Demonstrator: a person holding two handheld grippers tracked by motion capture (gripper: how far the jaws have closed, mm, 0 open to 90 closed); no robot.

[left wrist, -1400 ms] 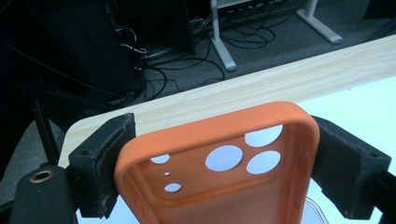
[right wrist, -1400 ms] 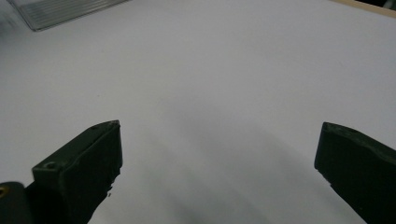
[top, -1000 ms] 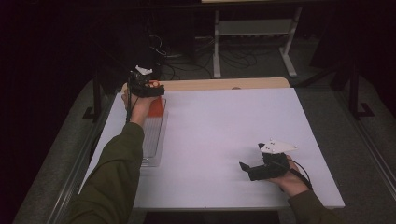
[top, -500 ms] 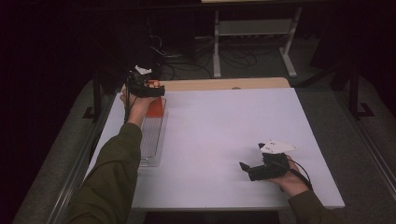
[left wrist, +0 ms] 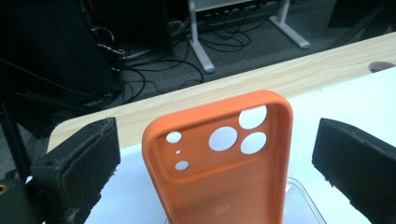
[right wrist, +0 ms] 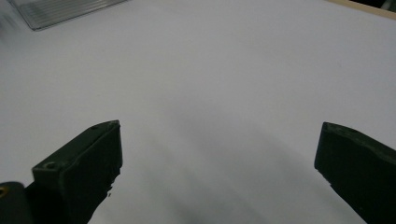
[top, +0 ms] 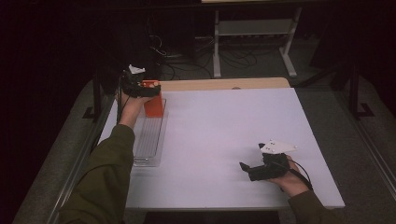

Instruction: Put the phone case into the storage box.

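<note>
An orange phone case [top: 153, 105] stands upright at the far end of a clear ridged tray [top: 148, 140] on the left side of the white table. In the left gripper view the case [left wrist: 224, 158] shows its hollow inside and camera holes. It sits between the jaws of my left gripper [left wrist: 219, 154] with a gap on each side. That left gripper [top: 152, 88] is open, level with the top of the case. My right gripper [top: 245, 168] hovers low over the table at the front right. Its jaws [right wrist: 219, 158] are open with nothing between them.
A strip of wooden tabletop [top: 224, 84] runs along the far edge of the white surface [top: 224, 130]. Beyond it are cables and a metal stand [top: 252, 32] on the dark floor. The tray's end [right wrist: 60, 11] shows far off in the right gripper view.
</note>
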